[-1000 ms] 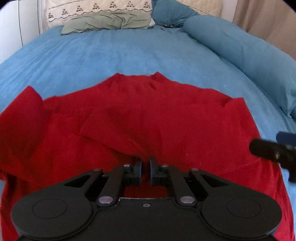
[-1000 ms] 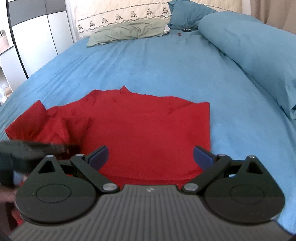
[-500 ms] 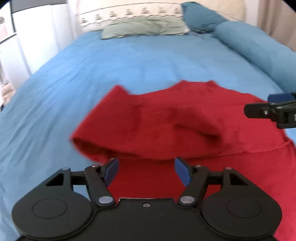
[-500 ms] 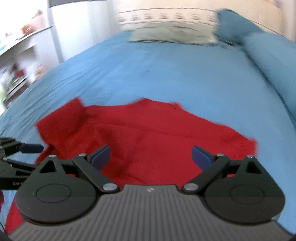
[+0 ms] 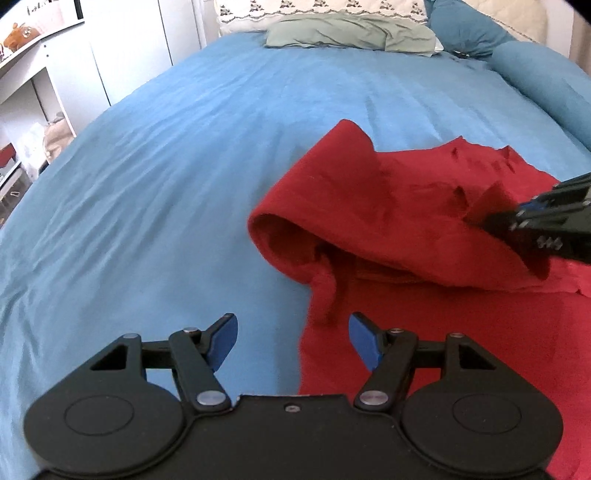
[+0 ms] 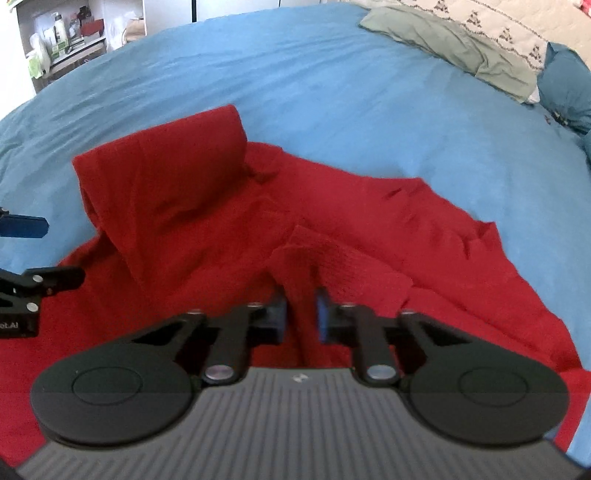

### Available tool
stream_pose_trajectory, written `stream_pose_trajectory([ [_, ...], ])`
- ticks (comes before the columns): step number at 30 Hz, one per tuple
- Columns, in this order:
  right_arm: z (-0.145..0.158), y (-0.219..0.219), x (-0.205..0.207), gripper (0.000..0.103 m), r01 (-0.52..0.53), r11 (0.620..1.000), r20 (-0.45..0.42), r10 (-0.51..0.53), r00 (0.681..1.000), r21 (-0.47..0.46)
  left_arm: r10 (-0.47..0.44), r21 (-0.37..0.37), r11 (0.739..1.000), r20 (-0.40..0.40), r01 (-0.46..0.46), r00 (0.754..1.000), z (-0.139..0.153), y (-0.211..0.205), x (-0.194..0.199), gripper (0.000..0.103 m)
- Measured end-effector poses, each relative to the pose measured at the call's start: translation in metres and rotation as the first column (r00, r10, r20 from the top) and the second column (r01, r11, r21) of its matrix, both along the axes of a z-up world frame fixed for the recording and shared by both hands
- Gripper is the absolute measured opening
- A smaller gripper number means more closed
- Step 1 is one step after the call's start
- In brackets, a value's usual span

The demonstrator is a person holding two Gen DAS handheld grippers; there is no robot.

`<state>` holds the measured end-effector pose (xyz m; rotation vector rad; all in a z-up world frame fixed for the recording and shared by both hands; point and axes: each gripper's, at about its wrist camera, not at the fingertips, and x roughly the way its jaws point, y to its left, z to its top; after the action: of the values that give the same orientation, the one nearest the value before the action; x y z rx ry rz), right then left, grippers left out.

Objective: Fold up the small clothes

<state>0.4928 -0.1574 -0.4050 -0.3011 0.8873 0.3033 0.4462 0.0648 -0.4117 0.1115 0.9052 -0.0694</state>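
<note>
A red shirt (image 5: 424, 236) lies on the blue bedcover (image 5: 184, 155), its left sleeve part folded over the body. My left gripper (image 5: 291, 341) is open and empty, low over the shirt's left edge. In the right wrist view the red shirt (image 6: 192, 192) fills the middle. My right gripper (image 6: 301, 314) is shut on a raised fold of the shirt's cloth. The right gripper also shows at the right edge of the left wrist view (image 5: 546, 229), and the left gripper at the left edge of the right wrist view (image 6: 22, 258).
Pillows (image 5: 347, 29) lie at the head of the bed and a rolled blue duvet (image 5: 546, 85) runs along the right side. White shelves and cupboards (image 5: 44, 92) stand to the left of the bed.
My left gripper let go of the shirt, opened and moved left off the cloth. My right gripper was open and has shut on a fold in the shirt's middle.
</note>
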Motion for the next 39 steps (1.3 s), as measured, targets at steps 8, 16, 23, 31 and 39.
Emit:
stream_pose_trajectory([
  [8, 0.061, -0.074, -0.013, 0.021, 0.266, 0.955, 0.176, -0.287, 0.942, 0.133, -0.012, 0.008, 1.0, -0.011, 0.012, 1.0, -0.003, -0.006, 0.011, 0.072],
  [16, 0.074, -0.173, -0.055, 0.021, 0.505, 0.835, 0.173, -0.542, 0.822, 0.216, 0.013, 0.028, 1.0, -0.008, -0.013, 1.0, -0.012, -0.019, 0.018, 0.072],
  [23, 0.014, -0.2, -0.072, 0.021, 0.577, 0.785, 0.06, -0.602, 0.796, 0.226, 0.079, 0.016, 0.997, -0.008, -0.078, 0.997, -0.013, -0.014, 0.019, 0.074],
  [31, 0.001, -0.221, -0.087, 0.064, 0.679, 0.707, -0.017, -0.69, 0.724, 0.196, 0.193, -0.023, 0.981, -0.018, -0.193, 0.981, 0.006, -0.003, 0.005, 0.072],
  [39, 0.026, -0.193, -0.106, 0.099, 0.488, 0.839, 0.115, -0.524, 0.844, 0.241, -0.035, -0.106, 0.993, 0.11, 0.047, 0.993, 0.051, -0.053, -0.011, 0.088],
])
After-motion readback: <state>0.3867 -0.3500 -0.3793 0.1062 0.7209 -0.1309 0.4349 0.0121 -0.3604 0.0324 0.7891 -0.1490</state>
